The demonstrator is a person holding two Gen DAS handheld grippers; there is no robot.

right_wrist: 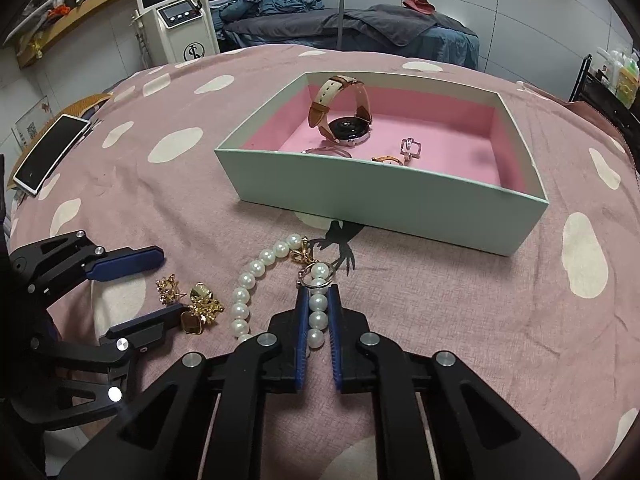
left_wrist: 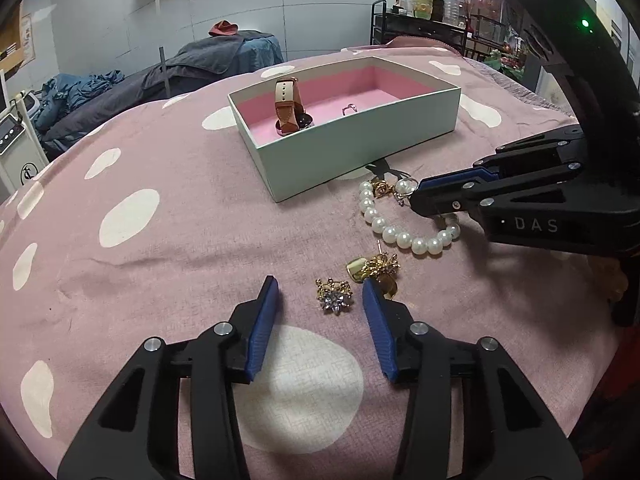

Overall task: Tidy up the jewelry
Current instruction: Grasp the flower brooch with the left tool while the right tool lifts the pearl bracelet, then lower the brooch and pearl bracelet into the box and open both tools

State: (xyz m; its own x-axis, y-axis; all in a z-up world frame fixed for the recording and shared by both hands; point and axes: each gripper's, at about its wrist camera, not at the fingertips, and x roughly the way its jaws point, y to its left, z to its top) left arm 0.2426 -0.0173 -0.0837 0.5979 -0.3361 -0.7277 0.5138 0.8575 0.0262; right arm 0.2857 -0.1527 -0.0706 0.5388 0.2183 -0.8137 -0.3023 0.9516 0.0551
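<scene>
Now my right gripper (right_wrist: 319, 294) pinches the pearl bracelet (right_wrist: 244, 300) on the pink spotted blanket (right_wrist: 460, 320), while my left gripper (left_wrist: 320, 296) stands spread around a crystal brooch (left_wrist: 334, 295), gold earrings (left_wrist: 374, 268) just beside it at two o'clock. Beyond, at twelve o'clock, the mint box (right_wrist: 384, 196) holds a watch (right_wrist: 344, 120) and rings (right_wrist: 412, 148). A phone (right_wrist: 50, 154) lies at ten o'clock; farther off stand a white machine (right_wrist: 180, 20) and a bed (right_wrist: 360, 24).
</scene>
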